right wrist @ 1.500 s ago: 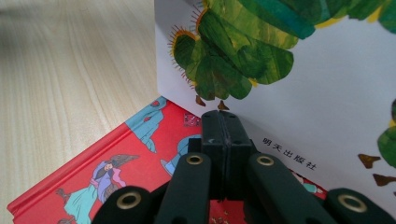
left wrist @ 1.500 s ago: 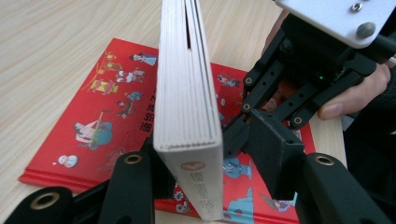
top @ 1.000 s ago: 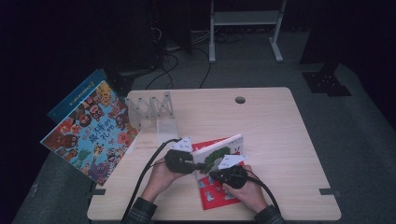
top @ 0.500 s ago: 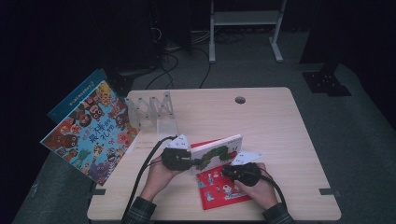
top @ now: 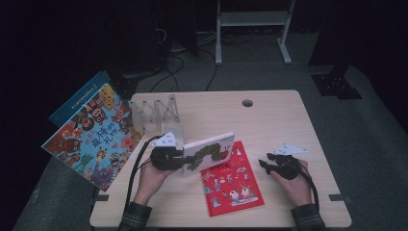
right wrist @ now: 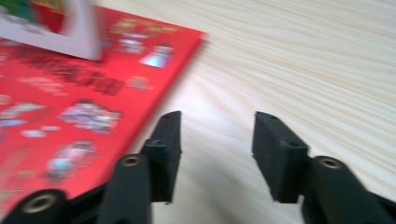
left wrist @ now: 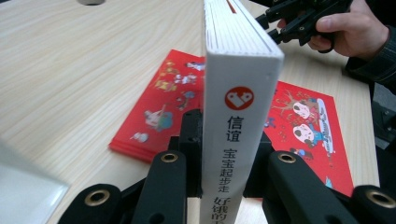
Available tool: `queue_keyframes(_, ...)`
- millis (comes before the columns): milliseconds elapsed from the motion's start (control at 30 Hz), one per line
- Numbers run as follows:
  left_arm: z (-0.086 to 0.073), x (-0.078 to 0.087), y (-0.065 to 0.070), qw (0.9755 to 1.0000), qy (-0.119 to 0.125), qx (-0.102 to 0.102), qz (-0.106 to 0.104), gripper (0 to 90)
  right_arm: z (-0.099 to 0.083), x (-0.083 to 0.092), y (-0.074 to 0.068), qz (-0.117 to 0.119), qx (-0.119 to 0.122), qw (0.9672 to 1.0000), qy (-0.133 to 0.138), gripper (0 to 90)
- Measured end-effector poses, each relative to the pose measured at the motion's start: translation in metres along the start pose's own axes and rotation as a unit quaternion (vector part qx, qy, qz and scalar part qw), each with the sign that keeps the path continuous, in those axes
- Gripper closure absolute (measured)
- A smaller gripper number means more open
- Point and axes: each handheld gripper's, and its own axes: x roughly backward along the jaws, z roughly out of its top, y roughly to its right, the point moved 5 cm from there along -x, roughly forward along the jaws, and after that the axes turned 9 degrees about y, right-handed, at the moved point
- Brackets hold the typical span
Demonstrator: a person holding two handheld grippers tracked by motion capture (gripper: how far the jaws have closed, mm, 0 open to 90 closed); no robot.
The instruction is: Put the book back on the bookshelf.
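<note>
From the high view, my left gripper [top: 166,159] holds a white caterpillar board book [top: 209,151] upright on the desk [top: 279,120], its long axis running rightward away from my left hand. The red picture book [top: 231,179] lies flat just beside it, between my hands. My right gripper [top: 279,166] sits right of the red book, apart from it.

In the left gripper view, my jaws pinch the white book's spine [left wrist: 238,116].

In the right gripper view, my jaws are spread with nothing between them, the red book's edge [right wrist: 70,93] just to their left, so this hand is nearer.
</note>
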Motion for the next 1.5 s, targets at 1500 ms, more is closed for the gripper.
queue_keyframes(1500,-0.042,0.131,-0.065,0.9754,0.076,0.051,0.200,75.0,-0.022,-0.001,0.062,-0.099,-0.052,0.9933,-0.029,22.9)
